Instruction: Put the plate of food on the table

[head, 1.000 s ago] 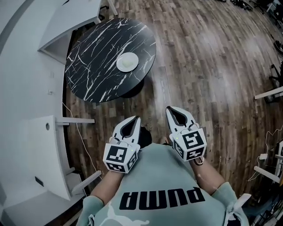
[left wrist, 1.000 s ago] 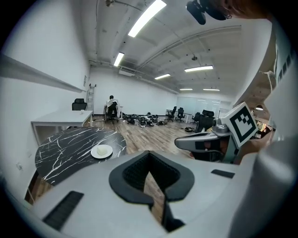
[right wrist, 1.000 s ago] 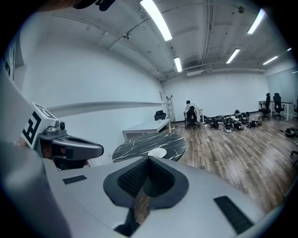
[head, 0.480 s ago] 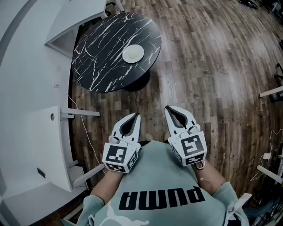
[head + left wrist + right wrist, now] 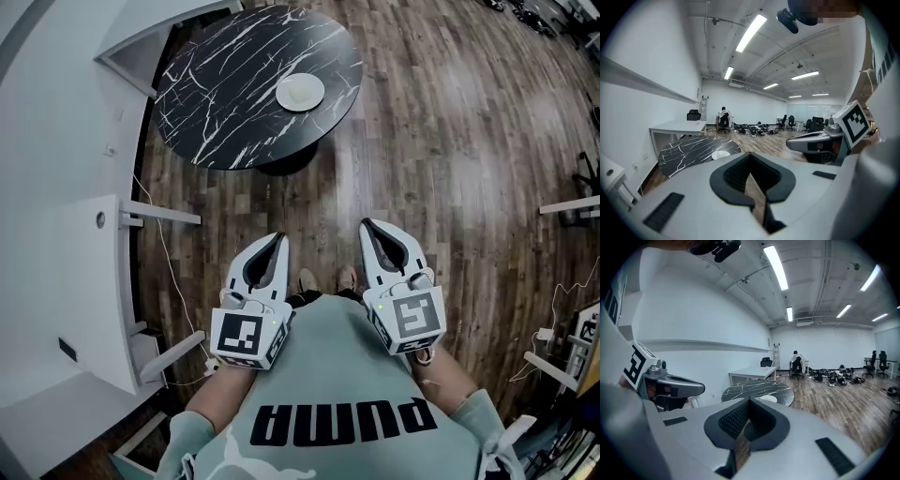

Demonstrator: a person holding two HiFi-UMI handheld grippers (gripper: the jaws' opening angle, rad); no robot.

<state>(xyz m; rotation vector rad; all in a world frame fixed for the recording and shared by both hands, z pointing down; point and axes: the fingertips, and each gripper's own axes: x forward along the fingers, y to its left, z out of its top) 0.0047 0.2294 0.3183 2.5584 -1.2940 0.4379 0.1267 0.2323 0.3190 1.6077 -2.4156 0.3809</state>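
A white plate lies on the round black marble table at the top of the head view, well away from both grippers. My left gripper and right gripper are held side by side close to my chest, above the wooden floor. Both are shut, tips together, with nothing between them. In the left gripper view the plate and table lie beyond the left gripper. In the right gripper view the plate shows just past the right gripper.
A white curved counter runs down the left of the head view, with a cable on the floor beside it. A white desk and office chairs stand at the far end. A person sits there. Table legs poke in at the right.
The table with the plate has shifted up and to the right in the head view. Both grippers sit slightly lower in the picture, still shut and empty.
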